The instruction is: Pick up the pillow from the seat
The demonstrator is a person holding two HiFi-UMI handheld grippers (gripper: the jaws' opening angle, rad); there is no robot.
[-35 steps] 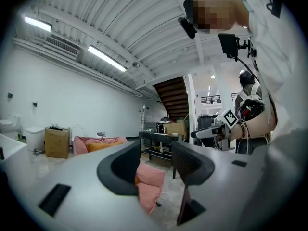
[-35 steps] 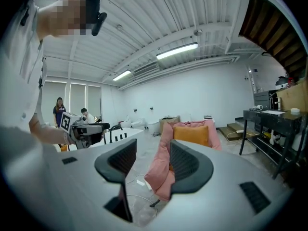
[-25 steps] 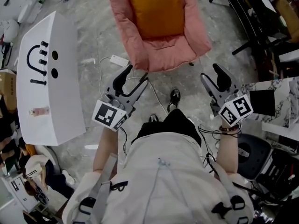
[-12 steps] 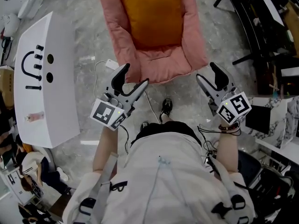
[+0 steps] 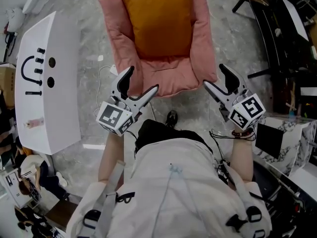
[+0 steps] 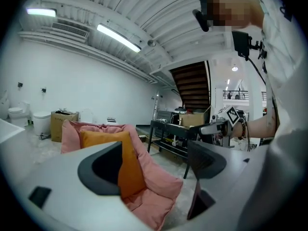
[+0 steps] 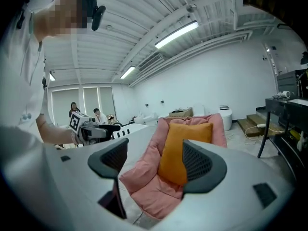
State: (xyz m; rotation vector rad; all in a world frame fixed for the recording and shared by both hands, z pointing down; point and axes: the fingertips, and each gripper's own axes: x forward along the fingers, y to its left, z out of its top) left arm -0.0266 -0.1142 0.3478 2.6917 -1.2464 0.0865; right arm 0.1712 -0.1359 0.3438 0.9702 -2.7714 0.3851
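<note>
An orange pillow [image 5: 156, 21] leans upright against the back of a pink padded seat [image 5: 171, 78] on the floor. Both grippers hover in front of the seat's front edge, short of the pillow. My left gripper [image 5: 142, 80] is at the seat's front left corner and its jaws are opening with nothing between them. My right gripper [image 5: 214, 75] is at the front right corner, its jaws also opening and empty. In the left gripper view the pillow [image 6: 130, 170] shows beyond the gripper [image 6: 154, 155]. In the right gripper view the pillow [image 7: 175, 143] and seat [image 7: 144, 177] lie ahead of the gripper [image 7: 154, 160].
A white table [image 5: 47, 88] with a black smiley face stands left of the seat. Dark desks and racks [image 5: 292, 29] fill the right side. A white cable [image 5: 105, 73] lies on the marble floor by the seat. The person's shoe [image 5: 172, 117] is just before the seat.
The seat and pillow have come closer and lower in the head view as the person stepped forward. Both grippers' jaws have spread wider.
</note>
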